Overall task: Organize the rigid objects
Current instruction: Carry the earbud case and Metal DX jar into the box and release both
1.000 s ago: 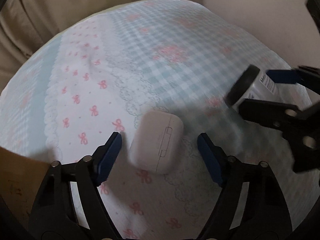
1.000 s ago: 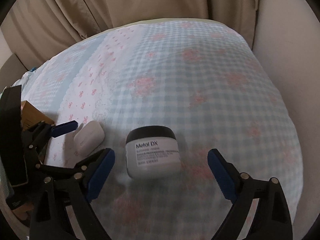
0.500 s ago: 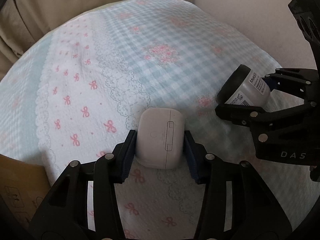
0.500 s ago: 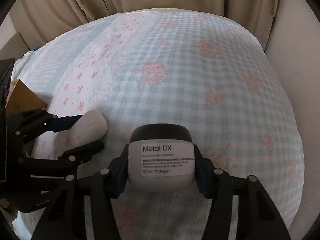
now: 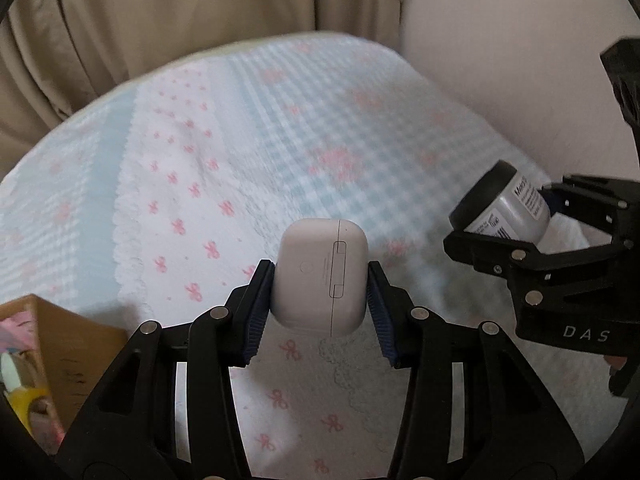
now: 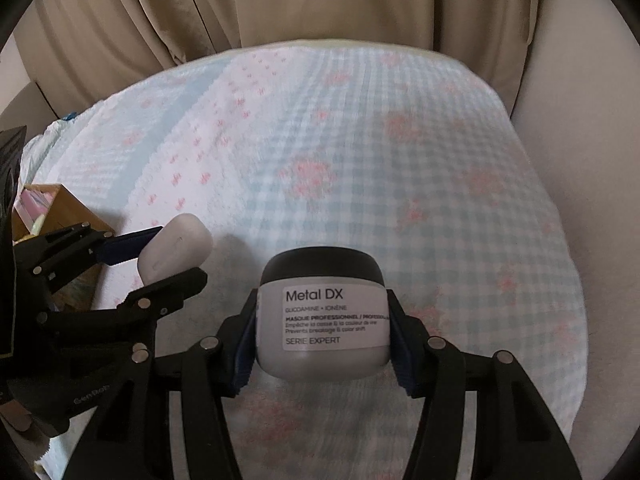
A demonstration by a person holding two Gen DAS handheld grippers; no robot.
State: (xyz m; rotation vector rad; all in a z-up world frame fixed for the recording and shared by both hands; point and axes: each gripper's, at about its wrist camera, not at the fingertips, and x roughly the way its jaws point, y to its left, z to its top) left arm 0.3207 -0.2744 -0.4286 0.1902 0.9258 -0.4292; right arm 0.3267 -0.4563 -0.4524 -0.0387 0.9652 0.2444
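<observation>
Two grippers, each loaded. Left gripper (image 5: 320, 280): jaws closed against both sides of the white earbud case (image 5: 320, 276), held between the pads above the patterned bedspread (image 5: 240, 160). Right gripper (image 6: 322, 336): jaws clamped on the grey jar (image 6: 322, 320) with black lid, label reading "Metal DX" facing up. Cardboard box (image 5: 60, 344) sits left of the left jaws.

You're looking at a white earbud case (image 5: 320, 276), a grey jar (image 6: 323, 328) wearing a black lid (image 6: 322, 266) and white label, a bedspread (image 5: 280, 152) showing blue-white checks and pink bows, beige curtains (image 6: 280, 0), and a brown box (image 5: 68, 344) at near left.
</observation>
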